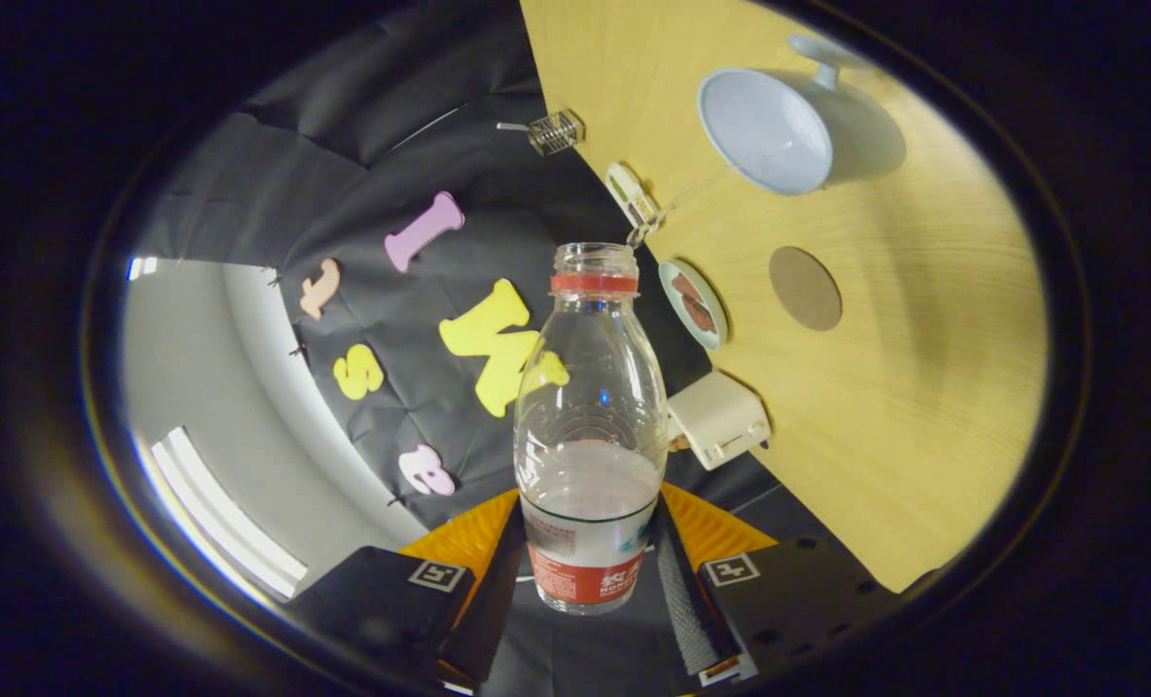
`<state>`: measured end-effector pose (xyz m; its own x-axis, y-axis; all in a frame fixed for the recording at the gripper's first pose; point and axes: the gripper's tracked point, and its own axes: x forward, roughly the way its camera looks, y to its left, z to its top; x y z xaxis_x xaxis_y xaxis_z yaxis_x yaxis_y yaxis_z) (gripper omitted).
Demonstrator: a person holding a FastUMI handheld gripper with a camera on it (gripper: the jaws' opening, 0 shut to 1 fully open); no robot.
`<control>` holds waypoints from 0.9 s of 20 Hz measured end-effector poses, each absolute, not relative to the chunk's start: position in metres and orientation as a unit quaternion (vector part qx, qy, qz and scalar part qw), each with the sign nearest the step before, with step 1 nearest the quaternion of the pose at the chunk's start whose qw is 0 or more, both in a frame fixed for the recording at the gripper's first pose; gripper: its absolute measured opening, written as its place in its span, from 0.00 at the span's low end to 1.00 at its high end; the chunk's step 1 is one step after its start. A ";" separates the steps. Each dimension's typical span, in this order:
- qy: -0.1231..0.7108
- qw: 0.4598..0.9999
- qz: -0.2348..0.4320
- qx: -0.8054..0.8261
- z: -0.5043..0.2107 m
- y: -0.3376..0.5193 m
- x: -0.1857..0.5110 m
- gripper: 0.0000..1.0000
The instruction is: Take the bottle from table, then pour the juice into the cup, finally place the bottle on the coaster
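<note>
My gripper (590, 561) is shut on a clear plastic bottle (590, 416), both fingers pressing on its labelled lower part. The bottle has no cap, a red neck ring, and pale liquid filling its lower part. The whole view is rolled, so the wooden table (923, 407) stands tilted beyond the bottle. On it sits a pale blue cup (778, 131) with a handle, its mouth turned toward me and apart from the bottle's mouth. A round brown coaster (805, 288) lies on the table between the cup and my fingers.
A small round dish (694, 303) with something brown in it sits at the table's edge near the bottle's neck. A cream box (720, 418), a small white device (631, 194) and a wire cage (556, 132) line the same edge. The black booth wall is behind.
</note>
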<state>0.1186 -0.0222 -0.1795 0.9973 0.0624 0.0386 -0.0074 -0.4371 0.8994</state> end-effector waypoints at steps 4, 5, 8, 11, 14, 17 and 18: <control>0.001 0.513 0.033 0.858 -0.175 -0.024 0.121 0.74; 0.001 0.513 0.033 0.858 -0.176 -0.023 0.122 0.74; 0.001 0.513 0.030 0.858 -0.174 -0.024 0.121 0.74; 0.008 0.517 0.030 0.855 -0.175 -0.019 0.123 0.74; 0.016 0.529 0.025 0.848 -0.174 -0.017 0.123 0.74; 0.015 0.543 0.026 0.839 -0.177 -0.014 0.125 0.74; 0.019 0.552 0.026 0.833 -0.178 -0.012 0.125 0.74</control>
